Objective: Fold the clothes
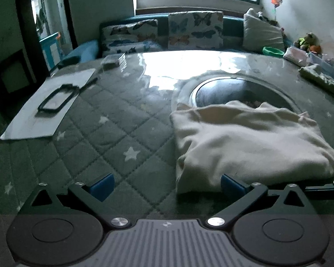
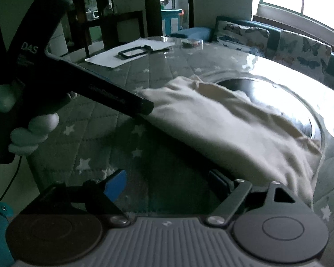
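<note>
A cream garment (image 1: 245,140) lies folded into a thick bundle on the quilted star-patterned table cover (image 1: 113,120), partly over a round metal recess (image 1: 231,89). My left gripper (image 1: 164,185) is open and empty, low at the bundle's near left corner; its right blue pad (image 1: 230,185) is beside the cloth edge. In the right wrist view the garment (image 2: 229,124) stretches across the middle. My right gripper (image 2: 167,184) is open and empty just in front of the bundle's near edge. The left gripper's black body (image 2: 78,82), held by a gloved hand, reaches to the bundle's left end.
A white sheet with a black frame (image 1: 53,101) lies at the table's far left, with a small clear box (image 1: 113,61) behind it. Butterfly-print cushions (image 1: 193,30) line a bench under the window. Cloth and clutter (image 1: 318,75) sit at the far right edge.
</note>
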Demonstrator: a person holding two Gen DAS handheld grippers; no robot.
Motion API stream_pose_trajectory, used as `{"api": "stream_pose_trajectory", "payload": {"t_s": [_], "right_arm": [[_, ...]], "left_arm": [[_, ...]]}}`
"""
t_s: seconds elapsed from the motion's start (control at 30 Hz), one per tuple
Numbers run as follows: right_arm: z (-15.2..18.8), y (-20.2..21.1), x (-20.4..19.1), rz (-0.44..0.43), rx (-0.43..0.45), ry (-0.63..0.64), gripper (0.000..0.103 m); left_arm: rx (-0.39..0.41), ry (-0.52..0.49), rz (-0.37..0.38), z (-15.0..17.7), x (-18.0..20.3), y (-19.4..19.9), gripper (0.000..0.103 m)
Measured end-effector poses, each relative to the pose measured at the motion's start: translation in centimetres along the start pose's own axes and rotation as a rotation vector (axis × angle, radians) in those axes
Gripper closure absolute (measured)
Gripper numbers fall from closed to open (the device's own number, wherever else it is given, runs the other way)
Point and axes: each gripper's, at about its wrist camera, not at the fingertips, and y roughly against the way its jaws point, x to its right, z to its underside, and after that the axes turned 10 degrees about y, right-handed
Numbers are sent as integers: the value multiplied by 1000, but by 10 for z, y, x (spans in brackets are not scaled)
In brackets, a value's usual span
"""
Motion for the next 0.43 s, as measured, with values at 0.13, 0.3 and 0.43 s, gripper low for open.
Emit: {"api": "stream_pose_trajectory", "payload": {"t_s": [0.13, 0.3, 0.43], "right_arm": [[5, -5, -1, -13, -17, -5, 14], [9, -9, -6, -14, -24, 15, 4], [7, -14, -12, -3, -42, 44, 0]], "left_arm": [[-33, 25, -11, 6, -5, -4, 0], [-72, 47, -16, 13, -12, -11, 0], [-82, 55, -5, 16, -15, -12, 0]]}}
